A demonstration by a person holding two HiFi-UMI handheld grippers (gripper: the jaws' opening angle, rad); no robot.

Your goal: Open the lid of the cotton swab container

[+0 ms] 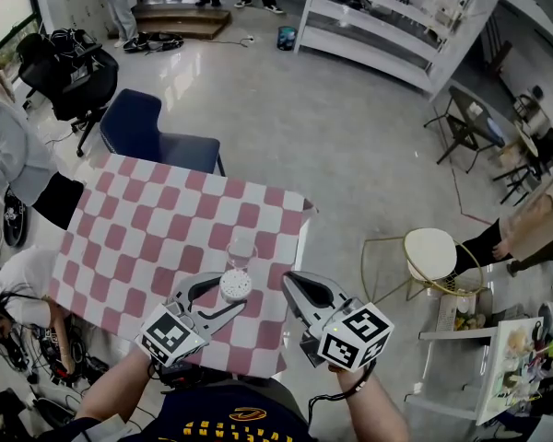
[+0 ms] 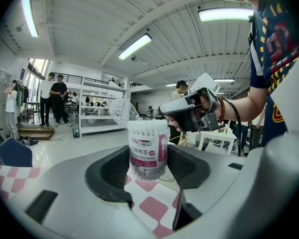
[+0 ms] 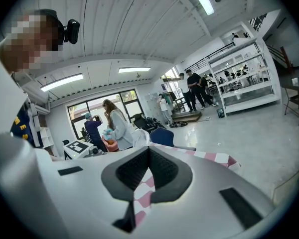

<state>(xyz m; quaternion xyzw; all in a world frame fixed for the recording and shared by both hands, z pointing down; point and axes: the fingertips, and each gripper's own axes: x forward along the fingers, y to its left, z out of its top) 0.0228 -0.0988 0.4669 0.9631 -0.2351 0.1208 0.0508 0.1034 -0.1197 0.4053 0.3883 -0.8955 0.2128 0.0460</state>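
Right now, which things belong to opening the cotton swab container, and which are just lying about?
Job: clear plastic cotton swab container, clamped in left gripper; its clear round lid, already open; right gripper, shut, empty.
Lying about: dark blue chair; round white stool; white shelving.

Head view looks steeply down on the checkered desk (image 1: 147,219). Both gripper views sit low behind their jaws, facing each other across it; the left one catches the right hand-held gripper (image 2: 164,109).
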